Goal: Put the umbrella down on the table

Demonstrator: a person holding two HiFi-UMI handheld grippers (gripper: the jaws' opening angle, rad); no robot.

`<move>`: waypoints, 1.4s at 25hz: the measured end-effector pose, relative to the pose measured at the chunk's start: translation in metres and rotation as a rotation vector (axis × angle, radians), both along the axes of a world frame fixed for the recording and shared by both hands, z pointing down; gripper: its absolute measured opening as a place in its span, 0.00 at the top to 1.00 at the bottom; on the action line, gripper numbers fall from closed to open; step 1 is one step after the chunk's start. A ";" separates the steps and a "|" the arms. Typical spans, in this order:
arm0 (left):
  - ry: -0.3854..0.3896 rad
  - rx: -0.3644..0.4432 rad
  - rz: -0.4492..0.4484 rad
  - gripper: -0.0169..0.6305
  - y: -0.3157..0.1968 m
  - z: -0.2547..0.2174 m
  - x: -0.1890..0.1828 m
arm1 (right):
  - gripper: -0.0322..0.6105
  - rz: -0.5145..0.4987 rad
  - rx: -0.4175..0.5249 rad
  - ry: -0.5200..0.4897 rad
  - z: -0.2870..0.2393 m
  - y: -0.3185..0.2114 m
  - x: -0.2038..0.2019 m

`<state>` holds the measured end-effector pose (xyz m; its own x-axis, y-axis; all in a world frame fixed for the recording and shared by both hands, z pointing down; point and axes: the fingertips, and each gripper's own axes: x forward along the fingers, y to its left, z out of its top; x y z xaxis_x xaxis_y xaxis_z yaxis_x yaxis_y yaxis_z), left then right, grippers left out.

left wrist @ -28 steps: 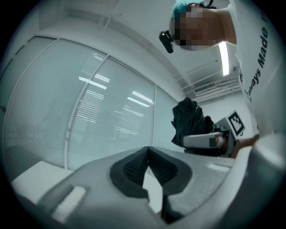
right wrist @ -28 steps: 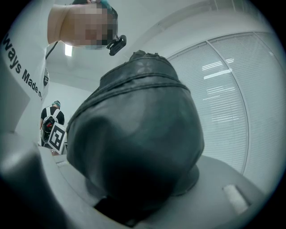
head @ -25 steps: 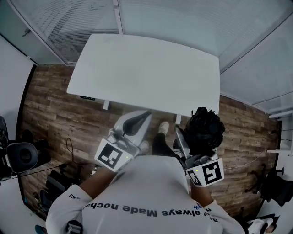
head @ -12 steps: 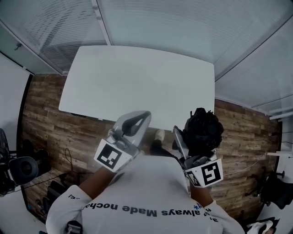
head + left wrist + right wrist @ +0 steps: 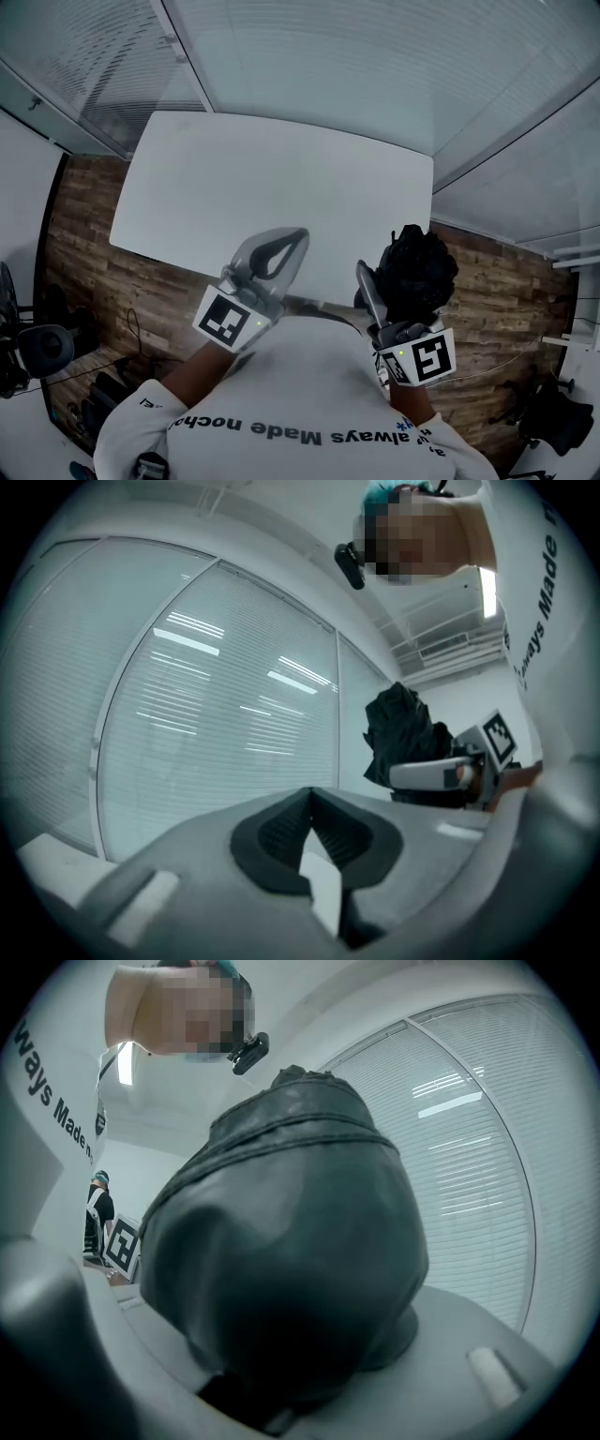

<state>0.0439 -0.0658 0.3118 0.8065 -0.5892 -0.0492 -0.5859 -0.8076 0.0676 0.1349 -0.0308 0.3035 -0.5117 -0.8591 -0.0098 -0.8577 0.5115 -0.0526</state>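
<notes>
At the near edge of the white tabletop (image 5: 234, 187), my right claw (image 5: 384, 277) is clamped around the bundled black umbrella (image 5: 419, 267). It holds the umbrella up in the air by the tabletop's near right corner, with the wooden floor (image 5: 497, 291) showing beyond it. My left claw (image 5: 300, 234) is clenched on nothing, tips meeting, and sits over the near edge, apart from the umbrella.
</notes>
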 end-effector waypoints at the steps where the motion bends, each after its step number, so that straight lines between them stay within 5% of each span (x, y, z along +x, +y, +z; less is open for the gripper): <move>1: -0.001 0.001 -0.003 0.97 -0.006 0.000 0.006 | 0.57 -0.004 -0.001 0.003 0.002 -0.006 0.007; 12: -0.006 -0.020 -0.016 0.97 -0.049 0.012 0.033 | 0.57 -0.007 -0.022 -0.003 0.015 -0.051 0.037; 35: 0.004 -0.005 0.061 0.97 -0.093 0.003 -0.012 | 0.57 0.057 -0.030 0.026 0.006 -0.090 -0.010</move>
